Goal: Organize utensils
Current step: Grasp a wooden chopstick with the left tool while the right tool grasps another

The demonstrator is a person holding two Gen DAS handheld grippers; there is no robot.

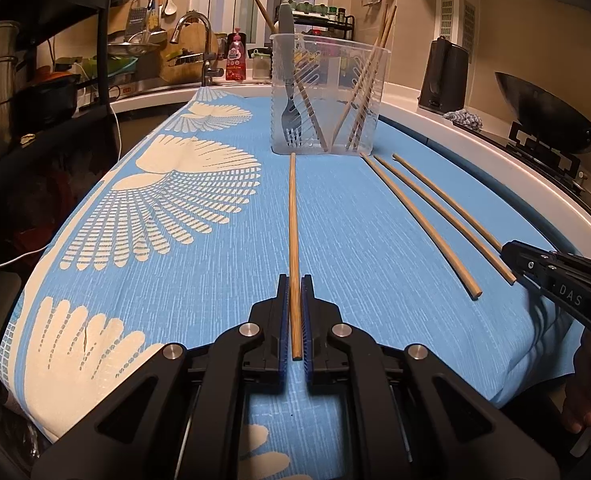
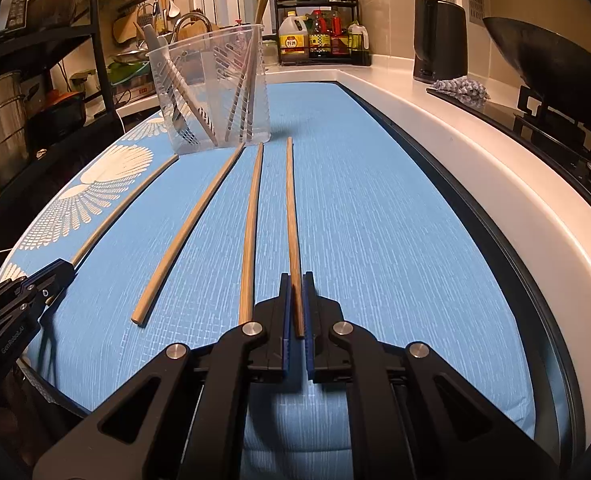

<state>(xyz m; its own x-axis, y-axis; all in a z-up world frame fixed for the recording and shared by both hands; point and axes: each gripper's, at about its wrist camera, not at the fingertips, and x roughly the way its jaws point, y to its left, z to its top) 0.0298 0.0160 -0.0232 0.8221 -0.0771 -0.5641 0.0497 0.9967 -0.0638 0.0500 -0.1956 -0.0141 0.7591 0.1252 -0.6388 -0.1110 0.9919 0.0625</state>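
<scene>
Both black hand-held grippers, left [image 1: 294, 286] and right [image 2: 296, 284], clamp nearly shut on long wooden chopsticks [image 1: 293, 216] [image 2: 291, 208] lying on blue cloth [image 1: 355, 220], before a clear plastic holder [image 1: 329, 92] containing chopsticks and a fork [image 1: 291, 120].

Blue patterned cloth [image 1: 367, 216], black kettle [image 2: 439, 38], wok [image 2: 543, 60] on stove, faucet [image 1: 199, 36], oil bottles [image 2: 323, 36] on rack

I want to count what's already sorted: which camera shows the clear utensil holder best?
The left wrist view: the clear utensil holder faces it squarely, fork and chopsticks visible inside. The right wrist view shows it smaller and off to the left.
</scene>
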